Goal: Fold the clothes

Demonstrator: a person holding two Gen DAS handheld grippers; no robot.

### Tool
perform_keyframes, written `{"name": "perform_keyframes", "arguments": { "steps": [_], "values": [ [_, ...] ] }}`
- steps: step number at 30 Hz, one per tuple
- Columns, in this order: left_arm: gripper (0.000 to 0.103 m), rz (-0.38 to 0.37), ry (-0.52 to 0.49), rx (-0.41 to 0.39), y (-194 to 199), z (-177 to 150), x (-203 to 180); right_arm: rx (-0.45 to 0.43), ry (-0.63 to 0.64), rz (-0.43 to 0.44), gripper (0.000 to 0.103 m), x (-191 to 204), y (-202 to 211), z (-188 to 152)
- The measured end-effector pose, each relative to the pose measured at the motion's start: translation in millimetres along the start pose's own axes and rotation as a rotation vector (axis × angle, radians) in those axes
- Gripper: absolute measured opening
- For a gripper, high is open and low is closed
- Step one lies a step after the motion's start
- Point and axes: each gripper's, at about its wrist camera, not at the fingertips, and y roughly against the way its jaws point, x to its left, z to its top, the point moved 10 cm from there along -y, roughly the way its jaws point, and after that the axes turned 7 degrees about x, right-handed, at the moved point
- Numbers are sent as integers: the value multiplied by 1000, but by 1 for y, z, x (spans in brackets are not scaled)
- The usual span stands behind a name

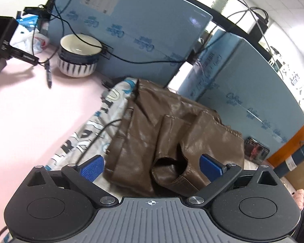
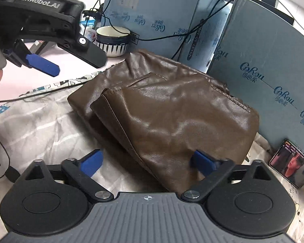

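The brown leather garment (image 2: 172, 109) lies in a loosely folded heap on the patterned cloth (image 2: 40, 125) that covers the table, pushed up toward the table's far edge against the blue cardboard boxes (image 2: 263, 64), with a sleeve cuff (image 1: 170, 168) gaping open at the near side of the pile. My worry is that this material looks slick and stiff: if I close on only the top layer, it may slide out of my pads, or the fold may spring open and slump off the pile toward the boxes. A dark cable (image 1: 103, 129) runs across the cloth just beside the garment's left edge, and I could snag it and drag the striped bowls (image 1: 79, 58) standing near the far edge. The phone (image 2: 291, 168) leaning against the box at the right could also be knocked if the heap shifts. My right gripper (image 2: 148, 164) tilts downward over the near edge of the heap, its jaws partly open and straddling the leather, the right pad against the fold, nothing clamped. My left gripper (image 1: 152, 166) also angles down, its jaws wide on either side of the cuff, holding nothing; in the right wrist view it hangs above the table to the left of the garment.
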Motion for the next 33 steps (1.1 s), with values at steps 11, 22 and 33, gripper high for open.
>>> {"name": "perform_keyframes", "arguments": {
  "steps": [11,22,33],
  "values": [
    [101,-22,68,15,2,-10,20,-35,-342,91,34,-38,18,-3],
    [96,-34,180,69,-8,-26,47,-72,-15,18,62,27,-19,42],
    [93,-98,106,129,-56,-32,17,-161,-252,46,15,-8,-1,50]
  ]
}}
